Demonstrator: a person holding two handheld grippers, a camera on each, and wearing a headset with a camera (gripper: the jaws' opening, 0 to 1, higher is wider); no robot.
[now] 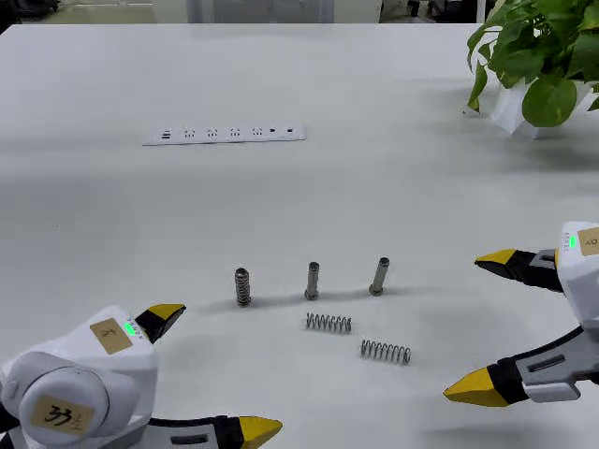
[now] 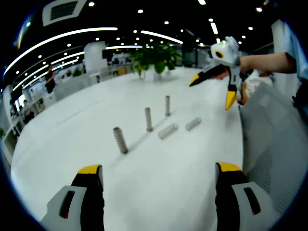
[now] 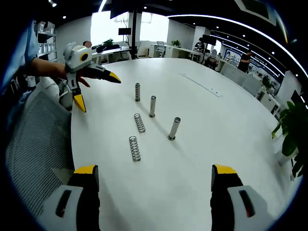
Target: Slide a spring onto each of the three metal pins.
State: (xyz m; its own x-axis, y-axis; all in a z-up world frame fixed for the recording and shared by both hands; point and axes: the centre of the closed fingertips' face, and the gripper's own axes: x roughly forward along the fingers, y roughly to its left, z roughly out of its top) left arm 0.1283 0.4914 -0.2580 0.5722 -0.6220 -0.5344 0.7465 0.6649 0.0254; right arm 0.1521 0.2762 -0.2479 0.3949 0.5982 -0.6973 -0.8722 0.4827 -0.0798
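One of three pins is done: the left pin (image 1: 242, 286) wears a spring, while the middle pin (image 1: 312, 280) and right pin (image 1: 378, 276) stand bare on the surface (image 1: 281, 206). Loose lie the first spring (image 1: 328, 323), at five o'clock of the middle pin, and the second spring (image 1: 386, 352). The left tongs (image 1: 212, 372) and right tongs (image 1: 479, 321) are held released, empty. Next, a loose spring is judged to need gripping and aligning over a bare pin. The arm (image 2: 264, 62) behind the right tongs is seen in the left gripper view.
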